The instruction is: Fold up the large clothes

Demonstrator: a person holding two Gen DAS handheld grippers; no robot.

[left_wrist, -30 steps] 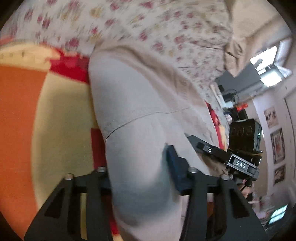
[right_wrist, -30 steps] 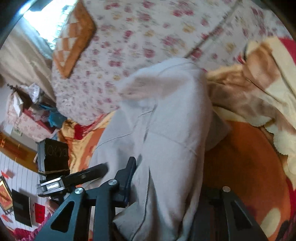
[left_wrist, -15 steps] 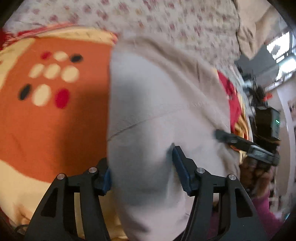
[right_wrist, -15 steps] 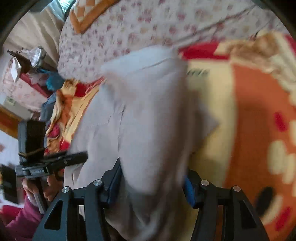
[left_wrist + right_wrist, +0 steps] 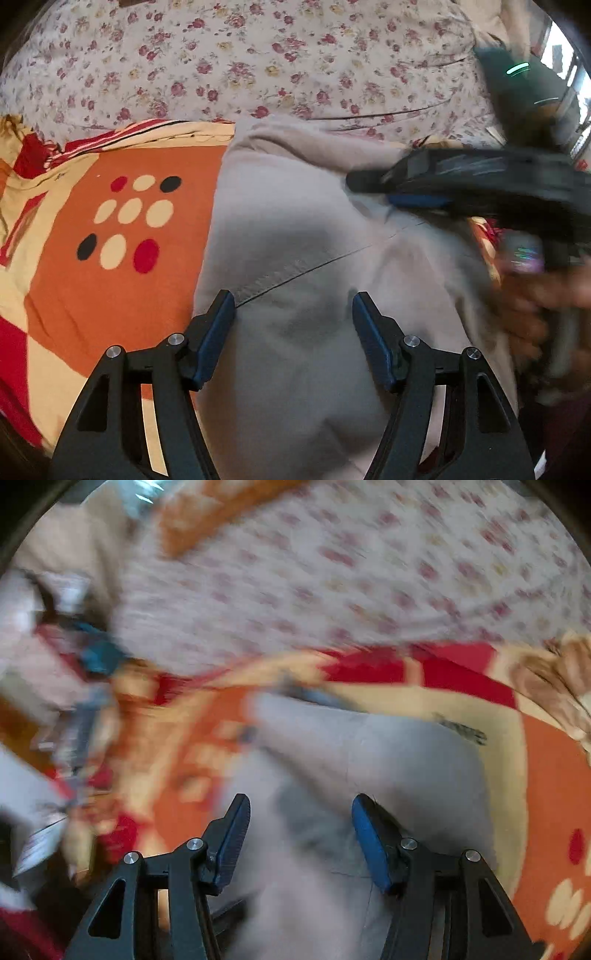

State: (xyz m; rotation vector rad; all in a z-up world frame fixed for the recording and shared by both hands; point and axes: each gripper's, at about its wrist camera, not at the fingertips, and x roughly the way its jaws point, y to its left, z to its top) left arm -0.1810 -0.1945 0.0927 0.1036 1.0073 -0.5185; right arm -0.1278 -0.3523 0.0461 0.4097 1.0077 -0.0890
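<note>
A large grey-beige garment (image 5: 295, 229) lies folded on the orange patterned blanket (image 5: 122, 258). My left gripper (image 5: 293, 306) is open, its blue-padded jaws apart just above the cloth and holding nothing. My right gripper (image 5: 299, 812) is also open over the same garment (image 5: 388, 749); this view is blurred by motion. The right gripper also shows in the left wrist view (image 5: 461, 184), crossing above the garment's far right part, with the person's hand (image 5: 535, 306) behind it.
A floral sheet (image 5: 258, 62) covers the bed beyond the blanket and also shows in the right wrist view (image 5: 351, 572). Blurred clutter (image 5: 55, 701) lies at the left of the right wrist view. The blanket's red border (image 5: 443, 668) runs behind the garment.
Both grippers have let go of the garment and opened wide. The garment now lies flat on the blanket. The right gripper is swinging fast across the scene.
</note>
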